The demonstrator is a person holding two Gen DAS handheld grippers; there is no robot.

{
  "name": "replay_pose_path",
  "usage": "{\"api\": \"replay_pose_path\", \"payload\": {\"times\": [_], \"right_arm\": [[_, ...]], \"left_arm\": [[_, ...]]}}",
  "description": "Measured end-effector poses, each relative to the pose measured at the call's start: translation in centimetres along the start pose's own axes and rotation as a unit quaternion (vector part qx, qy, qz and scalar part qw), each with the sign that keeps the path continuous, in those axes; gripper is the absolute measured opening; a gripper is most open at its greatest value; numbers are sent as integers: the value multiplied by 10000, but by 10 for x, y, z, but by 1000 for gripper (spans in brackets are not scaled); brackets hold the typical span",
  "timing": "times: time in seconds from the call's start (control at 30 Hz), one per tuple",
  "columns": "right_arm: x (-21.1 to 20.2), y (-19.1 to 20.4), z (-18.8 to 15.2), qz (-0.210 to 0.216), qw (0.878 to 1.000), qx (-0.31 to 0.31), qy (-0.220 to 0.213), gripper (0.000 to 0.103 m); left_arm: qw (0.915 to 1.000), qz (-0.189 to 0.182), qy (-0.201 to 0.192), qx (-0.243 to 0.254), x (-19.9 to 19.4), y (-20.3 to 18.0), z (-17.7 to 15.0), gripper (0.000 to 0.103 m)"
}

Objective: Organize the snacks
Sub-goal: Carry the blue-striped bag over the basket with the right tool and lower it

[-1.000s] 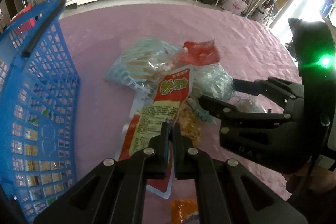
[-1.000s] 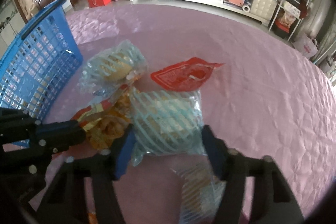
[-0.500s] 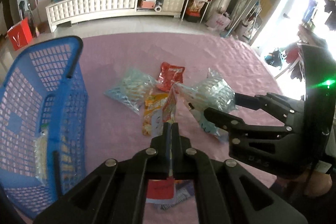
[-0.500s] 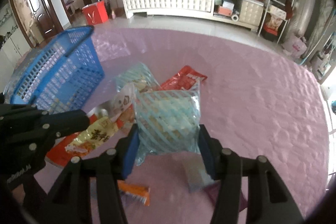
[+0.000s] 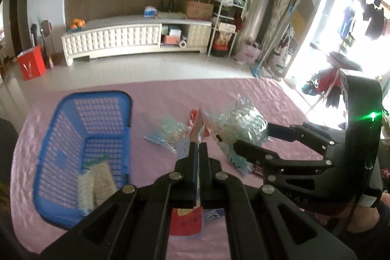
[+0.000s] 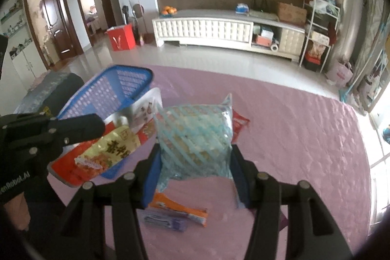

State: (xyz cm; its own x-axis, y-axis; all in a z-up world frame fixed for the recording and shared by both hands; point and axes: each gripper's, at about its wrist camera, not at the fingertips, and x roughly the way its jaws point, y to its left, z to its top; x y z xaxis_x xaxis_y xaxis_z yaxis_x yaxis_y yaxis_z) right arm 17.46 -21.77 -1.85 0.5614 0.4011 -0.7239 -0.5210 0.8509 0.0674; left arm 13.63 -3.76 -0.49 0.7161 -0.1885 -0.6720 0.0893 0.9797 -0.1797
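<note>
Above the pink quilted desk (image 5: 243, 94), the left gripper (image 5: 199, 150) has its jaws pinched tight on the thin edge of a red-and-gold foil snack pouch (image 6: 107, 150), which hangs clear of the surface. Beside it the right gripper (image 6: 195, 162) clamps a puffy clear bag with pale blue stripes (image 6: 195, 135) between its blue pads (jaws partly spread by its bulk), also lifted. To the left stands a blue plastic lattice basket (image 5: 61, 138) holding two pale packets (image 5: 96, 184), while another striped bag (image 5: 165, 133) and an orange wrapper (image 6: 178, 208) lie on the desk.

Black angular tools (image 5: 199, 148), silver screws, blue pads (image 6: 152, 171), one green light.
</note>
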Motion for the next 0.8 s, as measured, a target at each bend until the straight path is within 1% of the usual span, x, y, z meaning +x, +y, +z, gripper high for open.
{"api": "replay_pose_path", "payload": {"times": [0.2,0.33,0.43,0.6,0.73,0.8], "right_arm": [[-5,25,14,212,9995,-73,-229,58],[4,46,21,364,9989,-145,-244,58],[11,62,28,440,9985,-222,-250,58],[28,81,34,569,9977,-310,-193,58],[41,95,34,683,9970,-349,-94,58],[50,100,35,740,9965,-383,-6,58]], "left_arm": [[9996,184,-209,-20,-32,29,1,0],[9994,173,-207,-230,-48,53,1,0],[9987,289,-317,-289,-60,70,1,0],[9977,457,-245,-437,-59,100,-2,0],[9975,480,-149,-498,-52,114,-7,0],[9972,489,-38,-557,-43,121,-11,0]]}}
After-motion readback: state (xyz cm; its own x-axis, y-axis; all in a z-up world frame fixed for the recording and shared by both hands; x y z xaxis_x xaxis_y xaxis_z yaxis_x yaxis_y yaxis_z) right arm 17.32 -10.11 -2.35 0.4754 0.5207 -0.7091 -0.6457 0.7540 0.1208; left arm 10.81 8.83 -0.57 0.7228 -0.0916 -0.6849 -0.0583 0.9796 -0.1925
